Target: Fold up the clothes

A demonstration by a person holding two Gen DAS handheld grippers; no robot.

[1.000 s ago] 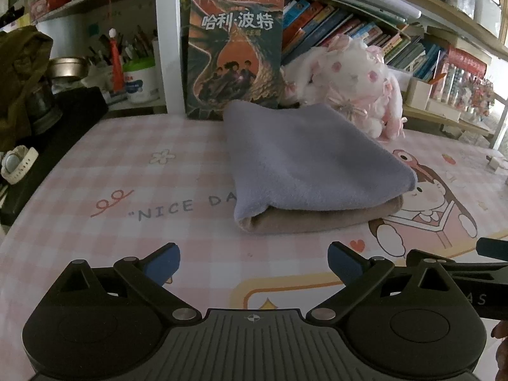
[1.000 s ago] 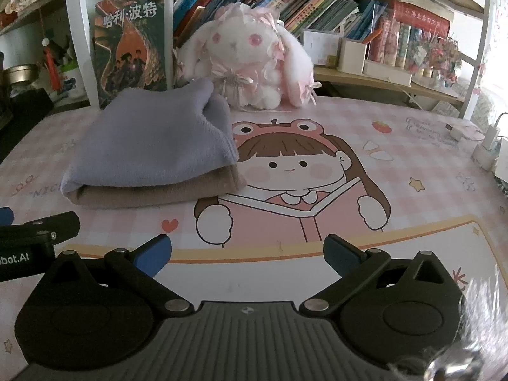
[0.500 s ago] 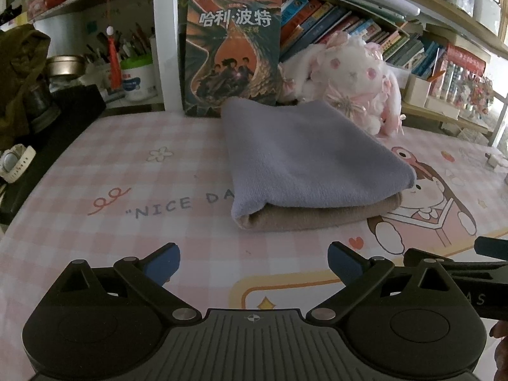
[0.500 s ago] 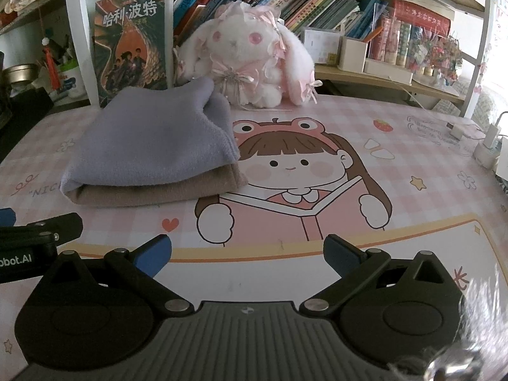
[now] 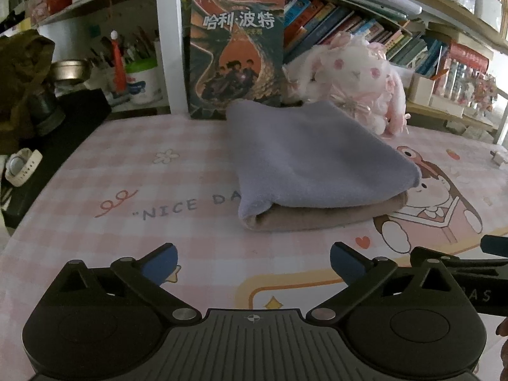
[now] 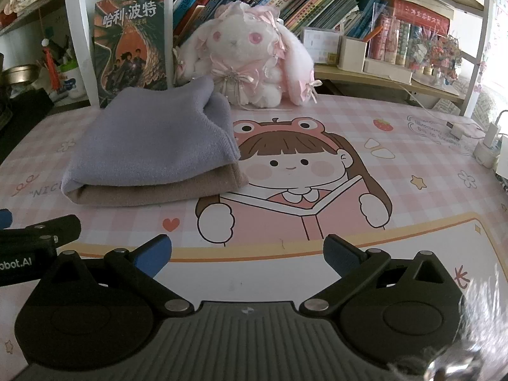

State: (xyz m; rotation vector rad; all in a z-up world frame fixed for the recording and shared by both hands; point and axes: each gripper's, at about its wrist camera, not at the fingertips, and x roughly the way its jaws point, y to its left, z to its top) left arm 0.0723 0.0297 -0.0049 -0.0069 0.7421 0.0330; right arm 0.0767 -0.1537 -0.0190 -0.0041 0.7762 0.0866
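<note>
left wrist: left claw (image 5: 252,262) released, empty; folded cloth (image 5: 314,165) on tabletop (image 5: 127,171), ahead, slightly right, long axis crosswise.
right wrist: right claw (image 6: 246,255) released, empty; cloth (image 6: 152,149) ahead-left, apart. left claw likely nearer.

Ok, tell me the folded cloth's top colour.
Lavender-grey over tan on the folded cloth; clearest in the right wrist view.

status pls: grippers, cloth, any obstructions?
Left gripper open, empty. Right gripper open, empty. Folded cloth flat on table mat, untouched. Plush rabbit just behind it.
</note>
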